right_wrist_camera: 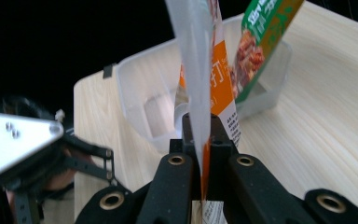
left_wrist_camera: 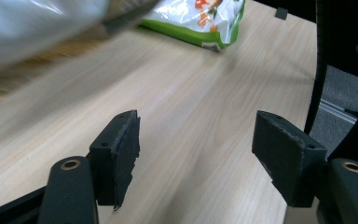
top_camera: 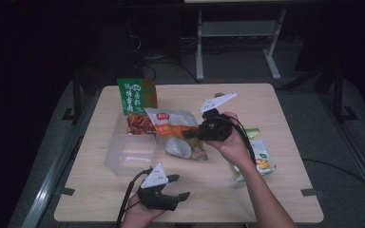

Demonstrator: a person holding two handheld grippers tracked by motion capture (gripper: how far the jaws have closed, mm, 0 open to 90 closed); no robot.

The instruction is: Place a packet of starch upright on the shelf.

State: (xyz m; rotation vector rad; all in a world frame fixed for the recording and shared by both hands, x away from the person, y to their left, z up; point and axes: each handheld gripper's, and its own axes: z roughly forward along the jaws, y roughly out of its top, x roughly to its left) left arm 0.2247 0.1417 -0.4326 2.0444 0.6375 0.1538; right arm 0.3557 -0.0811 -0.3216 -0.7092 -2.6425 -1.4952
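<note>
**Snack bag lifted by its edge, heading for the tub**

The right claw (top_camera: 196, 133) is clamped tight on the thin edge of the white-and-orange snack bag (top_camera: 176, 130), so the bag hangs edge-on from it, as the right gripper view shows, with the pads pinching the seam. That pinch looks chosen so the flat bag can be carried upright and slipped in on its side. Just ahead of the claw stands the clear plastic tub (top_camera: 128, 154), where a green bag (top_camera: 134, 97) already leans against the far wall. The held bag hangs over the tub's nearer rim, off the worktop (top_camera: 266, 99).

The right hand (top_camera: 233, 142) reaches in from the side, forearm slanting across the worktop, wrist bent so the claw points level towards the tub.

The left claw (top_camera: 180, 187) sits low at the near edge, its jaws wide apart with nothing between them, only bare wood below. Behind the right forearm lies a green-and-white packet (top_camera: 261, 156), well apart from the tub.
</note>
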